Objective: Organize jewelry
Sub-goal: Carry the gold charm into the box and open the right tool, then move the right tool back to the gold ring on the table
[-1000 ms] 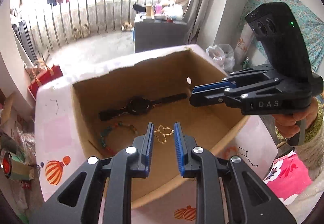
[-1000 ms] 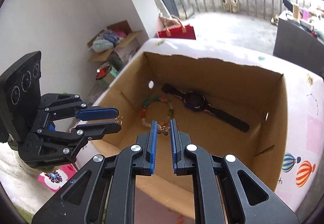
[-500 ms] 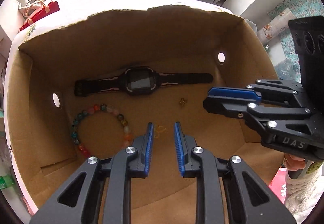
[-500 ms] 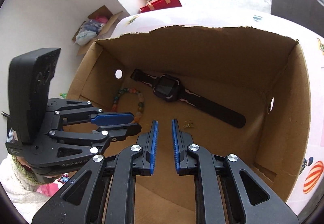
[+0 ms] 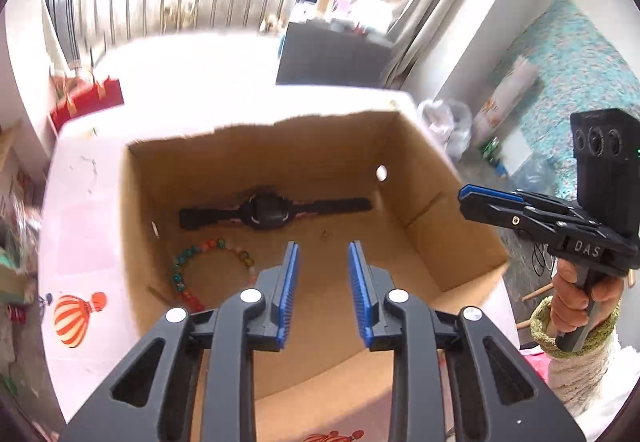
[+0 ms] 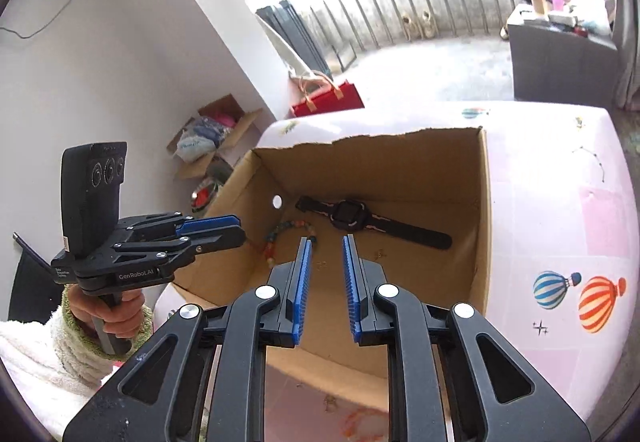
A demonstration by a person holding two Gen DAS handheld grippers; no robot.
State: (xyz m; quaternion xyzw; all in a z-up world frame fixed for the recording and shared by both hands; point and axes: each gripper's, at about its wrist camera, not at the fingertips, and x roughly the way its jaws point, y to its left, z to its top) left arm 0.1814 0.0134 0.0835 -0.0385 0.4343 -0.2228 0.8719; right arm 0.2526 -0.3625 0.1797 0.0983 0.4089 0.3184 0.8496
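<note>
Where cardboard box [image 6: 482, 202] sits: one watch [image 6: 348, 213], one bracelet [image 5: 192, 270].

Support: a surface under a pale pink cloth [image 6: 560, 202], printed with striped hot-air balloons and thin star-line figures.
Directly on the cloth: an open cardboard box [image 6: 482, 226], its top edge torn and ragged, small round holes in its side walls.
Box position: set near the cloth's near edge, with bare pink cloth showing along both sides and behind it in the left wrist view [image 5: 84, 226].
Prints beside the box: an orange balloon [image 5: 74, 316] by one side, a blue and an orange balloon [image 6: 576, 294] by the other.
</note>
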